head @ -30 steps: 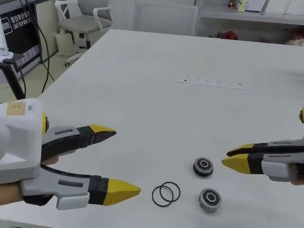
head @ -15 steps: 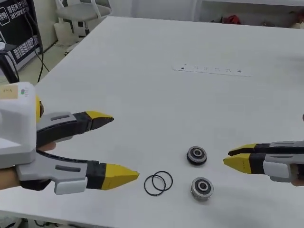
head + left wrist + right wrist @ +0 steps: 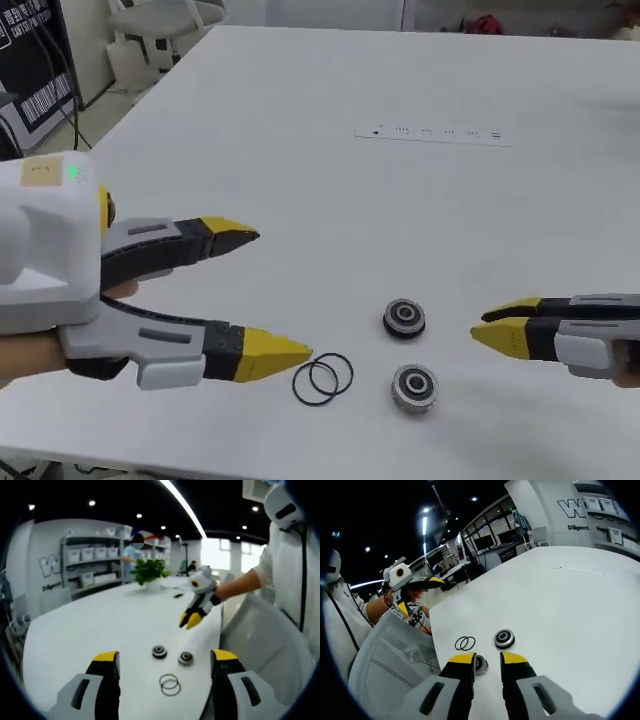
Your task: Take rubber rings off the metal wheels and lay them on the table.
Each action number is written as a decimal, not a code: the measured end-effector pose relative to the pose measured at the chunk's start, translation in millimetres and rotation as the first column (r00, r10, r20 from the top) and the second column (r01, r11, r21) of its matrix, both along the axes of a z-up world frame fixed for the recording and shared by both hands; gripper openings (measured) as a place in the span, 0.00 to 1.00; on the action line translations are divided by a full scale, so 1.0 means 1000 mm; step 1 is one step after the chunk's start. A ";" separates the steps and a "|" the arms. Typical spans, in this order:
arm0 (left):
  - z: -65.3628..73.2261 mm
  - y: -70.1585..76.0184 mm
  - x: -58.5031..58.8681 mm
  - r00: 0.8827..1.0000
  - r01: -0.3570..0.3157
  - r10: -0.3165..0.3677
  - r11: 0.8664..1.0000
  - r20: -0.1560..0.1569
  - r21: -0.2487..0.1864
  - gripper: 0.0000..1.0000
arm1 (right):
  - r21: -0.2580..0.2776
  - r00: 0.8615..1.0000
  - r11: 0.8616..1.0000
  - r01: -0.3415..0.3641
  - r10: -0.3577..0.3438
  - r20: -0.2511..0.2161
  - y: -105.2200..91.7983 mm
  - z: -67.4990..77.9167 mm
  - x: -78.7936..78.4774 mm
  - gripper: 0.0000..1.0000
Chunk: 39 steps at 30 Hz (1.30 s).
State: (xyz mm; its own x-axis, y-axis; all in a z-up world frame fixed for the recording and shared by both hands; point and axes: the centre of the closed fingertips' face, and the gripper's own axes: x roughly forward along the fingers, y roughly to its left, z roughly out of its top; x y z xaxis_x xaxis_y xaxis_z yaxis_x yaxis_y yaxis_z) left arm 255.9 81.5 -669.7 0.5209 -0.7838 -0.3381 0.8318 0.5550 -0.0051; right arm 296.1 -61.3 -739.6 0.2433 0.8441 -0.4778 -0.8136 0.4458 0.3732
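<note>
Two thin black rubber rings lie overlapping on the white table, also seen in the left gripper view as rings and in the right gripper view as rings. Right of them rest two small metal wheels: a dark-rimmed one and a grey-rimmed one. My left gripper is wide open and holds nothing, its lower tip just left of the rings. My right gripper hovers right of the wheels, jaws only slightly apart and holding nothing. Its left jaw partly hides the grey wheel.
A white strip with small marks lies farther back on the table. The table's near edge runs just below the rings. A chair and a black barcode stand are off the far left corner.
The camera has tilted, shifting the scene up and left. My left gripper's lower tip has come closer to the rings. The right gripper sits a little farther from the wheels.
</note>
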 end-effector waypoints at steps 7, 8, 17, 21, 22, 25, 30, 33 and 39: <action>0.001 -0.012 0.008 0.999 0.036 -0.036 0.999 0.010 0.013 0.73 | 0.008 1.000 1.000 0.026 -0.025 -0.005 -0.004 -0.004 0.004 0.16; 0.002 -0.015 0.010 0.999 0.043 -0.043 0.999 0.012 0.015 0.72 | 0.011 1.000 0.999 0.030 -0.030 -0.006 -0.005 -0.004 0.005 0.16; 0.002 -0.031 0.022 0.995 0.092 -0.092 0.995 0.023 0.027 0.69 | 0.026 0.998 0.998 0.057 -0.057 -0.016 -0.004 -0.009 0.013 0.16; 0.000 -0.035 0.028 0.993 0.118 -0.119 0.992 0.027 0.055 0.68 | 0.037 0.999 0.998 0.049 -0.048 -0.024 -0.005 -0.006 0.016 0.16; -0.001 -0.035 0.030 0.993 0.117 -0.119 0.992 0.025 0.054 0.68 | 0.033 0.999 0.998 0.049 -0.048 -0.023 -0.004 -0.008 0.017 0.16; -0.001 -0.039 0.033 0.992 0.123 -0.124 0.991 0.026 0.047 0.68 | 0.032 0.998 0.998 0.054 -0.054 -0.019 -0.004 -0.010 0.018 0.15; -0.003 -0.047 0.038 0.989 0.143 -0.144 0.989 0.028 0.050 0.67 | 0.030 0.998 0.998 0.053 -0.052 -0.019 0.000 -0.017 0.018 0.15; -0.007 -0.051 0.042 0.987 0.154 -0.156 0.987 0.027 0.055 0.66 | 0.020 0.999 0.999 0.039 -0.038 -0.009 0.003 -0.020 0.018 0.15; -0.015 -0.058 0.050 0.985 0.171 -0.173 0.983 0.026 0.063 0.62 | 0.009 1.000 1.000 0.021 -0.021 0.002 0.009 -0.024 0.021 0.15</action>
